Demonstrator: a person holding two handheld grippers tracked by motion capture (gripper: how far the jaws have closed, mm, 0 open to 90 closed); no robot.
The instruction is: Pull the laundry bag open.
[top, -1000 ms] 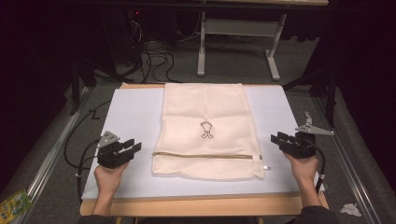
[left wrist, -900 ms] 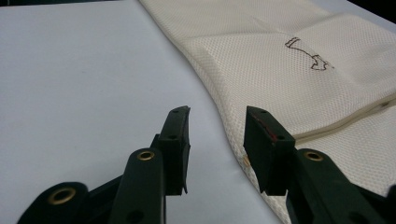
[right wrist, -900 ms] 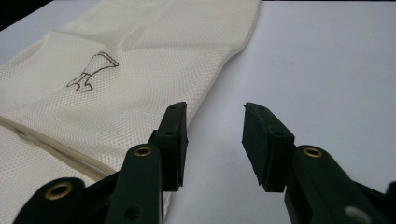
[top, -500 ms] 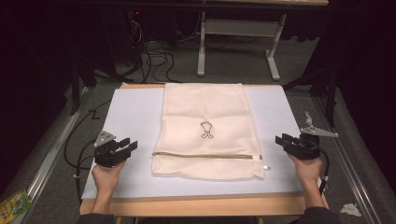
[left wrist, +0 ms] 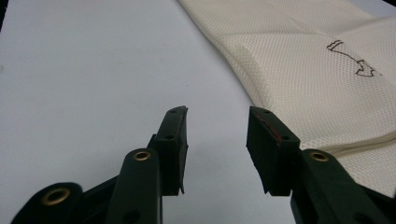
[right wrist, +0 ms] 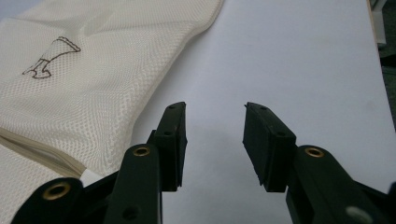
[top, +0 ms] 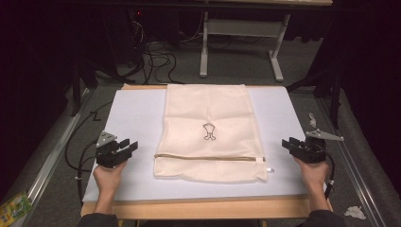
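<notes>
Here both grippers, left (top: 124, 149) and right (top: 292, 144), rest either side of the mesh bag (top: 209, 135) with jaws apart and empty, so each should close in low toward the bag's near corners beside the zipper (top: 208, 157).

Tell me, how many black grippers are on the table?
2. The left gripper sits on the white mat left of the cream mesh bag. The right gripper sits at the mat's right edge, right of the bag.

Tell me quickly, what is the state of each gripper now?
Left gripper: open, holding nothing, beside the mesh bag.
Right gripper: open, holding nothing.
</notes>
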